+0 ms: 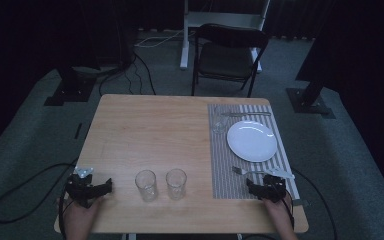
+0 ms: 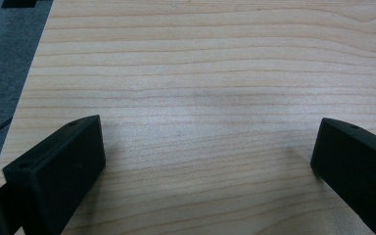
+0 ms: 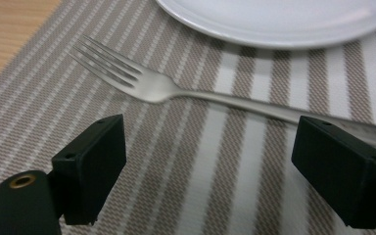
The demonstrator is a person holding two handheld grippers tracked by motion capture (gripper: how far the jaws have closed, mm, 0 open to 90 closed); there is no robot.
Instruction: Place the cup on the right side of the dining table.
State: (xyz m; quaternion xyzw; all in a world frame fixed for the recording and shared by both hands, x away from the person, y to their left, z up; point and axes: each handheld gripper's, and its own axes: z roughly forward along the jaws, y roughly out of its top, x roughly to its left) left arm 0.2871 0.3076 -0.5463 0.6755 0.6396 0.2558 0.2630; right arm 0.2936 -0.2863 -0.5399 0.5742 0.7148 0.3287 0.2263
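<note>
On striped placemat (image 1: 222, 165), below white plate (image 1: 251, 141): fork (image 3: 156, 88), lying just ahead of right gripper (image 3: 210, 166), jaws spread, empty. Left gripper (image 2: 210, 161) likewise spread over bare table (image 2: 200, 73). Risk: careless closing likely to skid fork against plate.

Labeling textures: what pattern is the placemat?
The placemat is woven, with beige and white stripes; the right gripper view shows it best.

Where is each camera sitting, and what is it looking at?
High view: above the person's side, looking down on the table; both hands and tongs, left, right.
Left gripper view: rides the left tongs, facing bare wood between its open jaws.
Right gripper view: rides the right tongs, facing the fork on the striped placemat.
Shared: the high and right views both show the fork and white plate.
</note>
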